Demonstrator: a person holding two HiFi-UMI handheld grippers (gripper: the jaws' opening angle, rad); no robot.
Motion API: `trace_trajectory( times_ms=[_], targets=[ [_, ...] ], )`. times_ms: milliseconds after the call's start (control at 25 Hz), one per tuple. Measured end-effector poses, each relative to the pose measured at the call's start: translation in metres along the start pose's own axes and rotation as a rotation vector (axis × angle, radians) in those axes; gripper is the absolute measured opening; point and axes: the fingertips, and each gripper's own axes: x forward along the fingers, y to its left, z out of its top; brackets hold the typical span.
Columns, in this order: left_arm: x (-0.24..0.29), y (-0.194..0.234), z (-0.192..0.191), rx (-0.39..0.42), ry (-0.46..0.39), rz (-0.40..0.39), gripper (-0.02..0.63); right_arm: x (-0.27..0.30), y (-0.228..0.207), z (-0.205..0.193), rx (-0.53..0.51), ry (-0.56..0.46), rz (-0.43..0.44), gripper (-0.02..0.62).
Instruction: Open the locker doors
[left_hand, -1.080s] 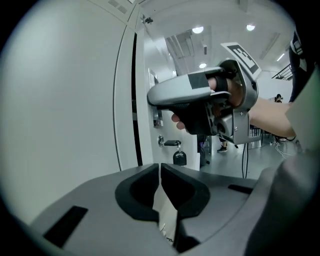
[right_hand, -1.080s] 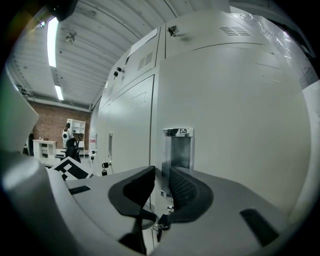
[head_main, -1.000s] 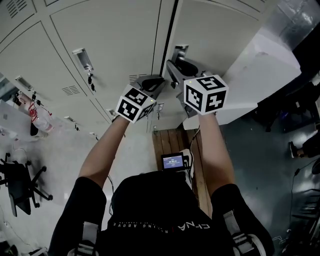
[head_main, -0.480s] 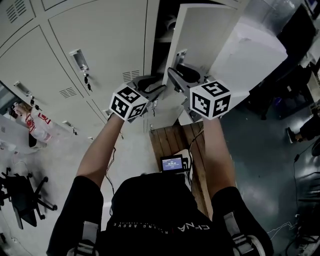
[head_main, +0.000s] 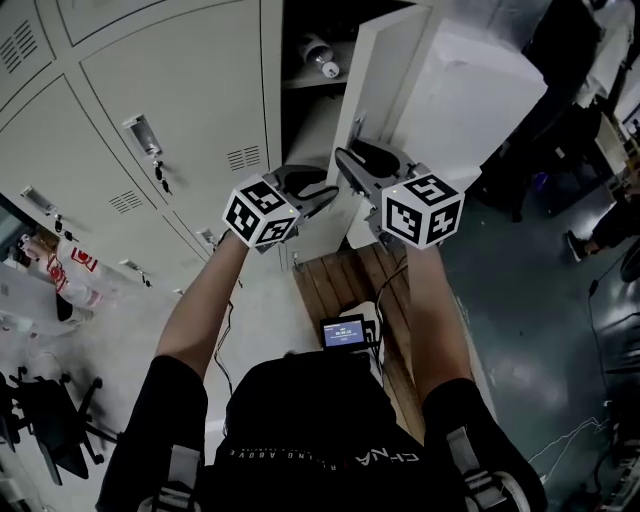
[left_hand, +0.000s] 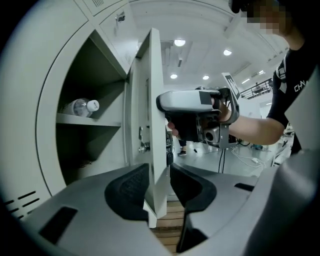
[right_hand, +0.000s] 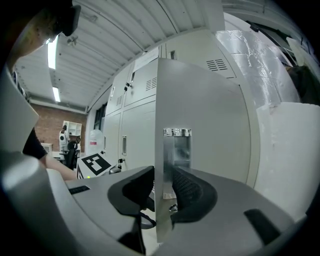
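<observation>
The pale grey locker door (head_main: 400, 70) stands swung out from its dark compartment. Its free edge (left_hand: 152, 125) runs between the jaws of both grippers. My left gripper (head_main: 328, 188) straddles the door's lower edge, open, with a thin gap at its right pad (left_hand: 187, 185). My right gripper (head_main: 345, 158) sits higher at the metal handle recess (right_hand: 177, 150). Its pads hug the door (right_hand: 210, 125) on both faces while its jaws are opening. Inside the compartment a clear bottle (left_hand: 80, 106) lies on a shelf, and the head view also shows the bottle (head_main: 320, 55).
Closed lockers with handles and keys (head_main: 140, 135) fill the left. A white wrapped block (head_main: 490, 110) stands right of the open door. Below are a wooden bench (head_main: 345, 280), a small lit screen (head_main: 343, 332), an office chair (head_main: 40, 420) and floor cables.
The door has swung from barely ajar to wide open, baring the shelf and bottle. Both grippers moved out with its edge, and the left gripper now straddles it.
</observation>
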Motion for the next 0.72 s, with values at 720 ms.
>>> trace_trajectory(
  times_ms=[720],
  targets=[
    [0.081, -0.082, 0.022, 0.076, -0.014, -0.235, 0.123, -0.104, -0.041, -0.017, -0.069, 0.001, -0.290, 0.138]
  ],
)
